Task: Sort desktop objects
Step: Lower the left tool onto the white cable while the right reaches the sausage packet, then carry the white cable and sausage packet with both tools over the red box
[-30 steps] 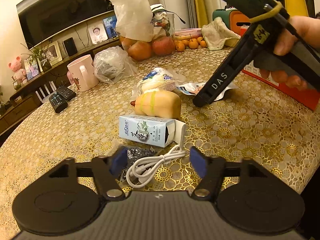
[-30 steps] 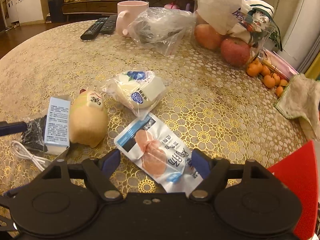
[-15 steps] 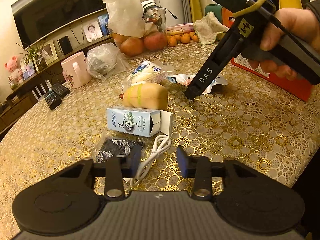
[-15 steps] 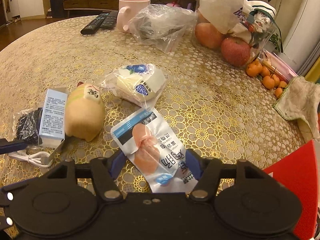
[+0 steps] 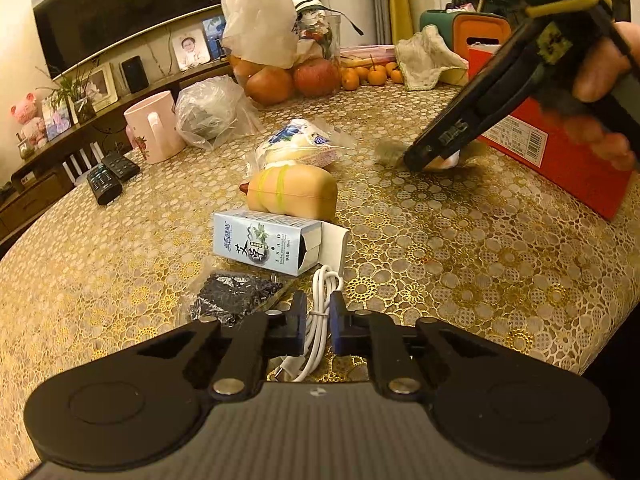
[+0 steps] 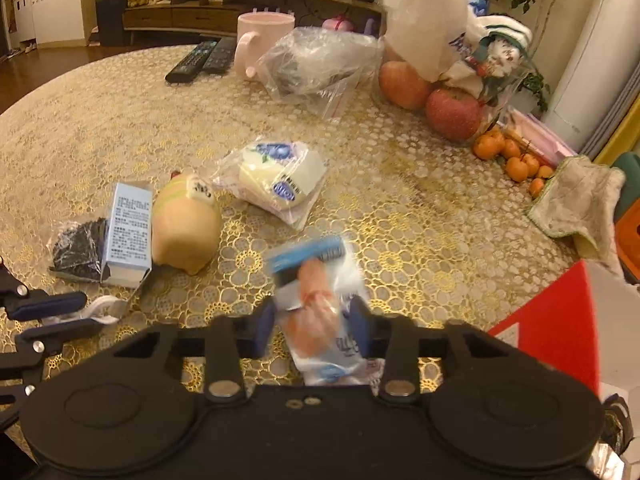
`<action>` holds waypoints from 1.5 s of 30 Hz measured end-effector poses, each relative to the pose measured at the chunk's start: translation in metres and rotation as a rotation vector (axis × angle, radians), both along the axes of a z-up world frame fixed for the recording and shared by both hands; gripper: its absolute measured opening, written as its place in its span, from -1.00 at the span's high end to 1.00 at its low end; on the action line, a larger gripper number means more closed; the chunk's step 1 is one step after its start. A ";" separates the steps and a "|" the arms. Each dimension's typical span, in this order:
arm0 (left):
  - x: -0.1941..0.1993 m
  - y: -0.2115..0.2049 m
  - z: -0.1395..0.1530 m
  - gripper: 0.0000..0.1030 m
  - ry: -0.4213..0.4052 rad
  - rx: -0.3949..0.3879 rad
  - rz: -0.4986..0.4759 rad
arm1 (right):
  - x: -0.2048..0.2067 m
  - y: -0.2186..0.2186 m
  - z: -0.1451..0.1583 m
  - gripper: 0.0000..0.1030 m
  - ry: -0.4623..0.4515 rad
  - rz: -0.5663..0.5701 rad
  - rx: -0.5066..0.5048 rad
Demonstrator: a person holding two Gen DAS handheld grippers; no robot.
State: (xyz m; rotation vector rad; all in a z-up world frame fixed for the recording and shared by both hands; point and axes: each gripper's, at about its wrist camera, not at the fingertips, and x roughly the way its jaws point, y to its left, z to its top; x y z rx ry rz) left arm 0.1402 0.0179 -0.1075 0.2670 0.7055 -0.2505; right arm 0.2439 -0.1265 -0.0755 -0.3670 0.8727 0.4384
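Observation:
My left gripper point(image 5: 318, 322) is shut on a coiled white cable point(image 5: 316, 332) at the table's near edge. Beside it lie a black foil packet point(image 5: 234, 294), a pale blue carton point(image 5: 268, 246) and a tan squishy toy point(image 5: 294, 194). My right gripper point(image 6: 314, 326) is shut on a white and blue snack pouch point(image 6: 320, 308), which is blurred and lifted off the tablecloth. The right gripper also shows in the left wrist view point(image 5: 440, 148), tip down by the red box point(image 5: 560, 156). A wrapped bun packet point(image 6: 276, 182) lies in the middle.
At the back stand a pink mug point(image 6: 260, 44), two remotes point(image 6: 202, 60), a clear plastic bag point(image 6: 320, 64), apples point(image 6: 452, 114) under a white bag, small oranges point(image 6: 508, 156) and a cloth point(image 6: 580, 200). The red box point(image 6: 556, 332) is at the right edge.
My left gripper closed from open onto the white cable. My right gripper closed on the snack pouch and lifted it toward the red box.

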 end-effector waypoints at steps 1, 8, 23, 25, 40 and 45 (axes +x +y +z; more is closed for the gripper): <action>0.000 0.000 0.001 0.80 0.004 -0.005 0.007 | 0.001 -0.002 0.002 0.81 0.010 -0.017 0.002; 0.001 0.005 0.007 0.83 0.033 -0.050 0.053 | -0.008 -0.020 0.010 0.92 0.018 -0.067 0.025; -0.025 0.001 0.029 0.84 0.042 -0.115 0.080 | -0.054 -0.057 0.051 0.97 0.036 -0.113 0.166; -0.027 0.002 0.031 0.85 0.057 -0.131 0.093 | -0.061 -0.060 0.057 0.97 0.038 -0.112 0.191; -0.049 -0.037 0.096 0.84 -0.034 -0.175 0.018 | -0.111 -0.096 0.125 0.97 -0.054 -0.105 0.310; -0.044 -0.067 0.117 0.84 -0.059 -0.180 -0.043 | -0.118 -0.125 0.141 0.97 -0.099 -0.143 0.312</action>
